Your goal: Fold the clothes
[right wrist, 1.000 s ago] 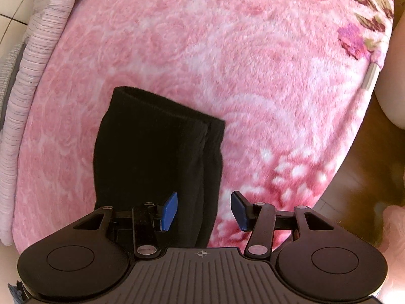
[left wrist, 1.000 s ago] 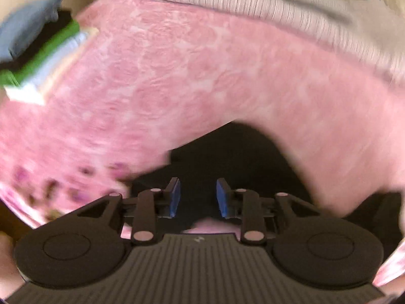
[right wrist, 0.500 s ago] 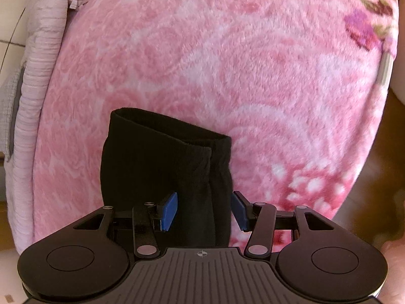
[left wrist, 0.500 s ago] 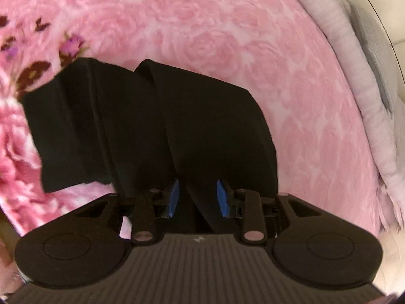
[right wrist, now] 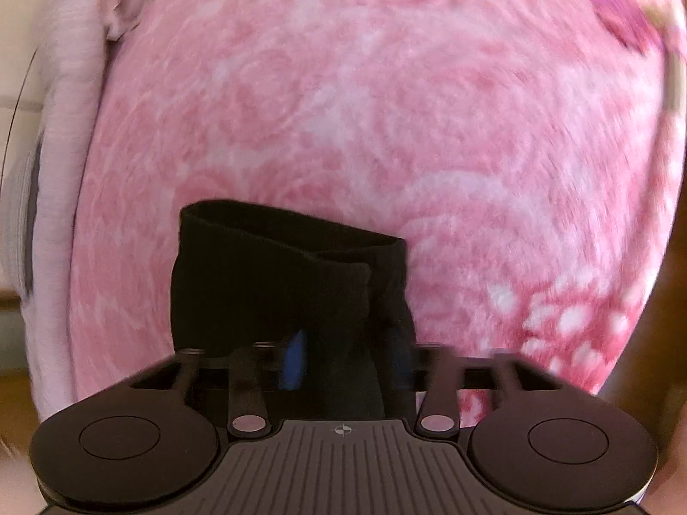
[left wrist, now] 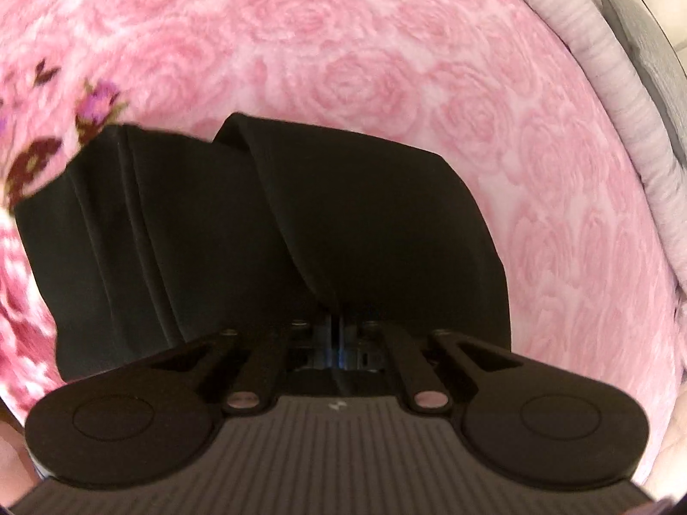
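Both sets of jaws have just been closing, and the black garment now fills more of each view than it did a moment back, both cameras having come in lower over it. The left gripper [left wrist: 337, 334] is clenched tight, pads together, with a ridge of the black garment [left wrist: 266, 231] running straight into the pinch, so it is grasping cloth. In the left wrist view the garment lies across the pink rose-patterned blanket [left wrist: 386, 56], one layer folded over another, its far edge near the purple flower print [left wrist: 96, 105] at the left. A pale ribbed cloth [left wrist: 618, 98] runs along the blanket's right border.

Over to the right wrist view: the right gripper [right wrist: 345, 358] has narrowed onto a bunched strip of the black garment [right wrist: 266, 283], with a blue pad [right wrist: 294, 360] showing on the left side of the cloth and the other pad dim against its right side. It is gripping the fabric, though blur softens the pads. The garment's hemmed edge points away toward the far blanket [right wrist: 386, 107], and it sits at the near middle of the bed. The pale ribbed cloth [right wrist: 64, 137] hangs along the left here.
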Motion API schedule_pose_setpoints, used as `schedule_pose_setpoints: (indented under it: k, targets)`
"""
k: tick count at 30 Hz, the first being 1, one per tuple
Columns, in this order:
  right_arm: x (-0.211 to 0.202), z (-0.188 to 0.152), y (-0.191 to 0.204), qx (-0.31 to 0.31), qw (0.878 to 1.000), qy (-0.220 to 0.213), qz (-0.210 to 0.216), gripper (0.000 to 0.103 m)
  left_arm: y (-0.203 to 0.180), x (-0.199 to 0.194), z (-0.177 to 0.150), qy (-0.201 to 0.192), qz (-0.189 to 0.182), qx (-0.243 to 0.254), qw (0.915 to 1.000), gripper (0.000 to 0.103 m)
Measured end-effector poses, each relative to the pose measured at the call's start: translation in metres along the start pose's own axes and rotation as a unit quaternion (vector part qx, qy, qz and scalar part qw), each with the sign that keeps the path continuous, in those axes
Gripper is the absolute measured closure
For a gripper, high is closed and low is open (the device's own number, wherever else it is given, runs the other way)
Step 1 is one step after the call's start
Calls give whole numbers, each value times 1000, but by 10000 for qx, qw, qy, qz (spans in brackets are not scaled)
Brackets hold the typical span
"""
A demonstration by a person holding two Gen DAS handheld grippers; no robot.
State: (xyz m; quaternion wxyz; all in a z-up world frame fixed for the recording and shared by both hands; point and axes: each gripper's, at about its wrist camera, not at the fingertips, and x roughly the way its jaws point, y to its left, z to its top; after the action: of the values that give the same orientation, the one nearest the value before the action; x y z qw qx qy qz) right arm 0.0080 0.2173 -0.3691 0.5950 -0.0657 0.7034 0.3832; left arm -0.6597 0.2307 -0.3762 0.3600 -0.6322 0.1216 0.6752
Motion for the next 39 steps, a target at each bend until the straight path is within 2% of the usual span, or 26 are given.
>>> schedule_pose_setpoints:
  k: [2, 6, 10, 11, 13, 16, 20, 22, 23, 24, 25, 26, 27, 29, 30, 35, 39]
  targets:
    - [-4, -2, 12, -422, 9989, 28, -183, 97, -7, -6, 4, -32, 29, 260, 9997, 103]
    - [-24, 1, 31, -592, 9980, 92, -186, 98, -32, -33, 18, -222, 23, 884, 9958, 103]
    - [-50, 14, 83, -1461, 9873, 111, -612, 99, -72, -66, 39, -511, -194, 1493, 9873, 103]
    - [-61, 19, 93, -1423, 9888, -13, -440, 99, -82, -76, 47, -634, -291, 1547, 9855, 103]
    - [-87, 32, 110, -1082, 9935, -322, 175, 100, -103, -97, 65, -925, -548, 1602, 9812, 103]
    - [-116, 57, 144, -960, 9894, -791, 751, 100, -146, -119, 104, -1366, -948, 1744, 9705, 103]
    - [-132, 104, 209, -1075, 9780, -1346, 1181, 100, -232, -138, 156, -1800, -1504, 2134, 9484, 102]
    - [-129, 127, 240, -939, 9733, -1626, 1321, 98, -274, -138, 174, -1817, -1480, 2333, 9437, 99]
    - [-125, 139, 254, -826, 9733, -1658, 1354, 93, -293, -136, 182, -1775, -1314, 2383, 9457, 97]
    - [-121, 148, 266, -729, 9738, -1669, 1360, 79, -307, -131, 187, -1622, -1174, 2449, 9487, 95]
    - [-120, 153, 275, -662, 9754, -1641, 1313, 71, -314, -126, 187, -1511, -1022, 2555, 9495, 95]
    - [-121, 155, 281, -641, 9755, -1655, 1302, 54, -320, -121, 187, -1405, -870, 2660, 9497, 95]
    - [-125, 150, 282, -720, 9727, -1739, 1359, 46, -316, -121, 180, -1529, -754, 2771, 9456, 95]
    - [-132, 141, 276, -966, 9700, -1772, 1356, 45, -304, -118, 164, -1712, -522, 2976, 9378, 95]
    - [-132, 135, 269, -1067, 9710, -1709, 1284, 45, -293, -112, 155, -1638, -396, 3032, 9379, 95]
    - [-123, 82, 215, -1572, 9776, -1293, 545, 45, -214, -90, 110, -962, -52, 2527, 9627, 95]
    - [-120, 31, 184, -2003, 9729, -1143, 197, 45, -169, -95, 58, -634, 338, 2710, 9599, 95]
